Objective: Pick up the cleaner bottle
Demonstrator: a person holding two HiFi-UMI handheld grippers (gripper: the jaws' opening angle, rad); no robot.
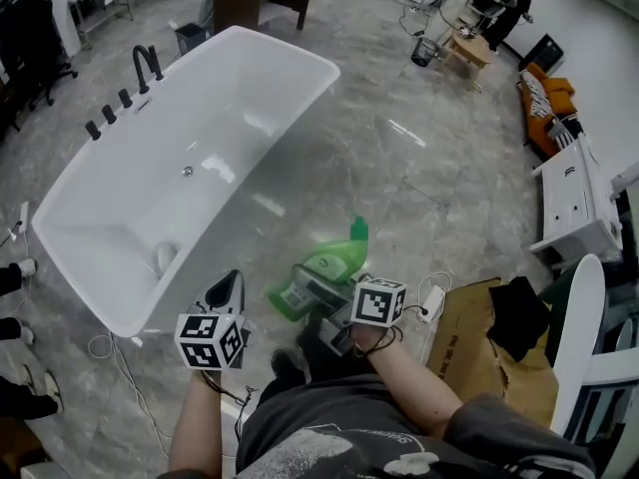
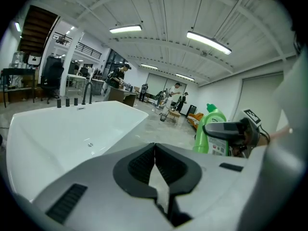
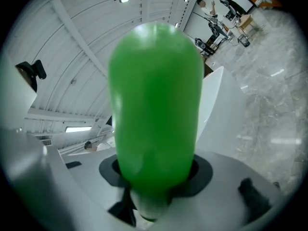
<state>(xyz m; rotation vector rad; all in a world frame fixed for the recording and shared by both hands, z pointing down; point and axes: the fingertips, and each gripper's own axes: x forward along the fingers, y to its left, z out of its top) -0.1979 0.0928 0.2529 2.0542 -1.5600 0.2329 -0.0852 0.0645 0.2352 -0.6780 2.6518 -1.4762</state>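
The cleaner bottle [image 1: 332,263] is bright green with a white label, and it hangs above the floor beside the bathtub. My right gripper [image 1: 310,291] is shut on it. In the right gripper view the bottle [image 3: 154,100] fills the middle, clamped between the dark pads of the right gripper [image 3: 155,179]. My left gripper [image 1: 229,289] is just left of it, shut with nothing between its jaws. In the left gripper view the left gripper [image 2: 155,152] shows its pads meeting, and the bottle [image 2: 211,134] stands upright at the right in the right gripper [image 2: 226,128].
A large white bathtub [image 1: 110,242] with a black faucet [image 1: 147,63] lies ahead on the left. A cardboard box [image 1: 479,339] with dark cloth and a white cabinet [image 1: 574,208] stand to the right. Cables [image 1: 431,302] lie on the marble floor.
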